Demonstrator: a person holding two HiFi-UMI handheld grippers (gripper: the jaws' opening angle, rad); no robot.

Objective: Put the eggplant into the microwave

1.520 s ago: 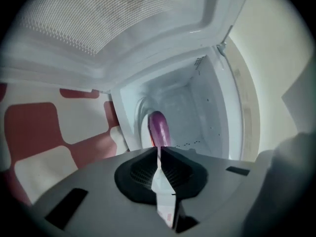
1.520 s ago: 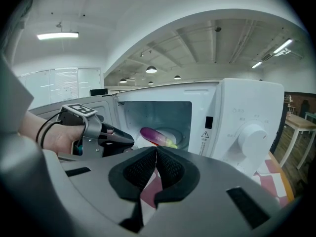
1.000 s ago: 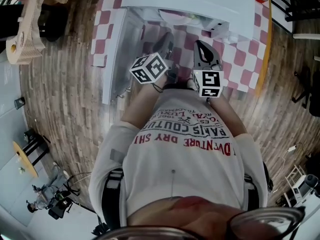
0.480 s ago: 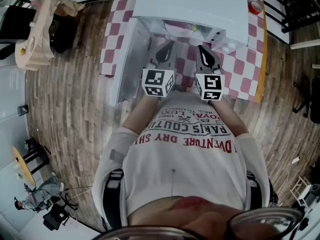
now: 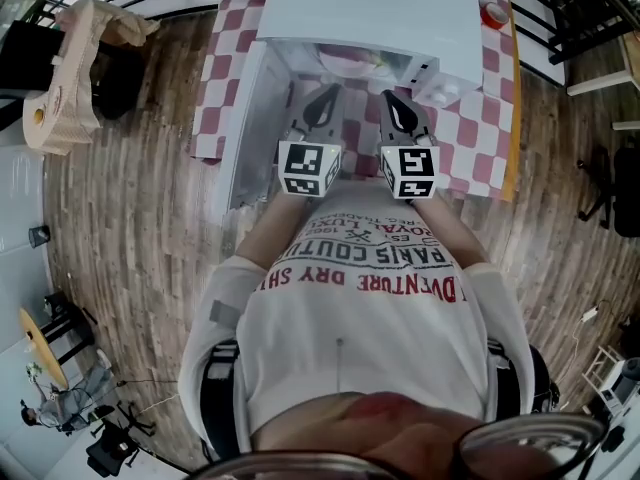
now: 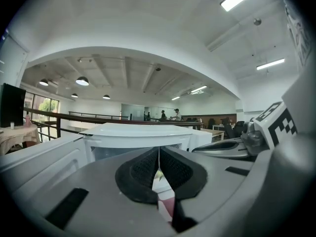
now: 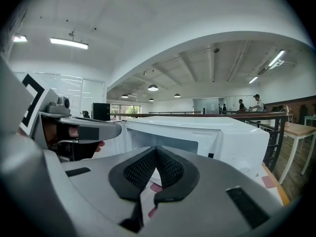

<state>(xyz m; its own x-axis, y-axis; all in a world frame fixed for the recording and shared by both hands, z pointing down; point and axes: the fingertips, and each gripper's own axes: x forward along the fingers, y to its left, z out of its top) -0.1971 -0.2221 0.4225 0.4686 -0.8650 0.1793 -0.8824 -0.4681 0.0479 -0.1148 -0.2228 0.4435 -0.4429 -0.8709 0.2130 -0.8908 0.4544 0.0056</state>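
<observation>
Both left tool and right tool are held shut, empty; the microwave, door open at 9 o'clock, is shown whole only overhead.

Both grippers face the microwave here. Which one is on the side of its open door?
The left gripper: it hangs beside the door, which stands open at the left of the microwave. The right gripper is on the side away from the door.
</observation>
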